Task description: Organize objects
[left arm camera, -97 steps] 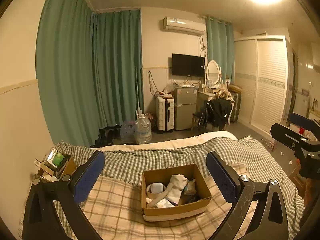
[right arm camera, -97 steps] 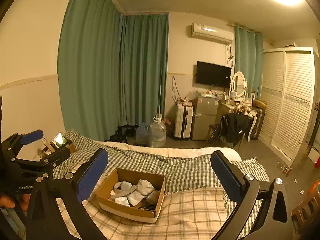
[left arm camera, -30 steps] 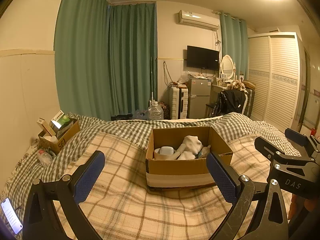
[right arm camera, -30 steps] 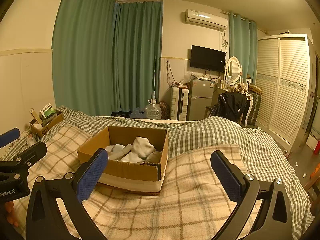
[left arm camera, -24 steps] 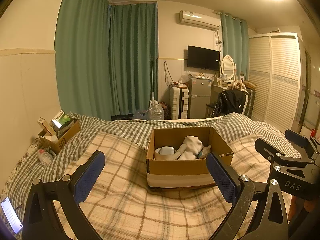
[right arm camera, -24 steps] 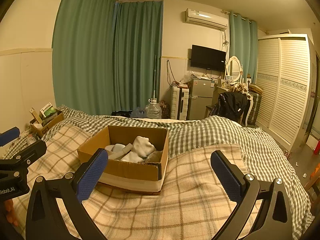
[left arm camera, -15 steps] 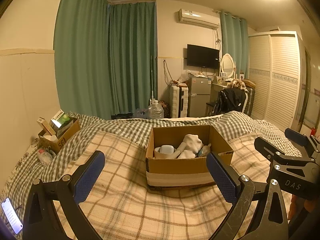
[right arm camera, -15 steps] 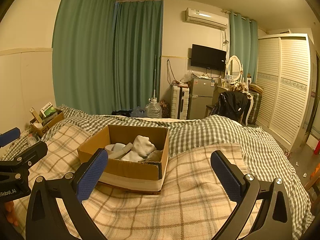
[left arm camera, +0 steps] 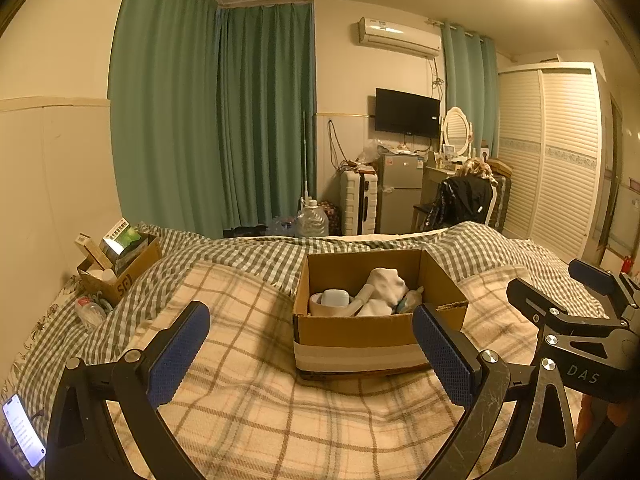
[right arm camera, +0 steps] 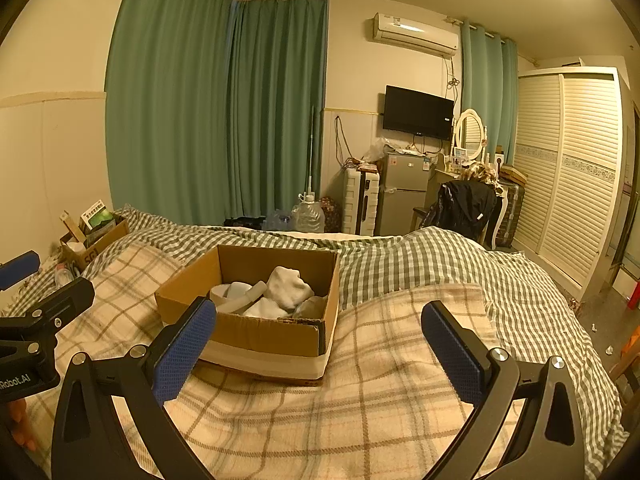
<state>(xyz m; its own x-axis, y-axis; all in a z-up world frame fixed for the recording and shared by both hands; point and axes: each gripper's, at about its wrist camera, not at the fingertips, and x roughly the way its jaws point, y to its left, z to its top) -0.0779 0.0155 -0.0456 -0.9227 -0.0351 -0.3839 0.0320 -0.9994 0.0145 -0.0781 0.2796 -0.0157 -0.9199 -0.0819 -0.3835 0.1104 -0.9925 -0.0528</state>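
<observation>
Bed (left arm camera: 248,400) under a plaid blanket, its near edge cut off by both views. Cardboard box (left arm camera: 360,332) at mid-bed, holding a white sock (left arm camera: 386,282), a pale lidded case (left arm camera: 334,298) and items too dim to identify. A smaller carton (left arm camera: 120,268) by the wall holds upright packets. Phone (left arm camera: 24,436), partly cropped. Left gripper (left arm camera: 308,354) and right gripper (right arm camera: 316,344): both spread wide, holding nothing, short of the box.

Green curtains (left arm camera: 224,120), wall television (left arm camera: 407,113), small fridge (left arm camera: 400,192), white suitcase (left arm camera: 359,201)
</observation>
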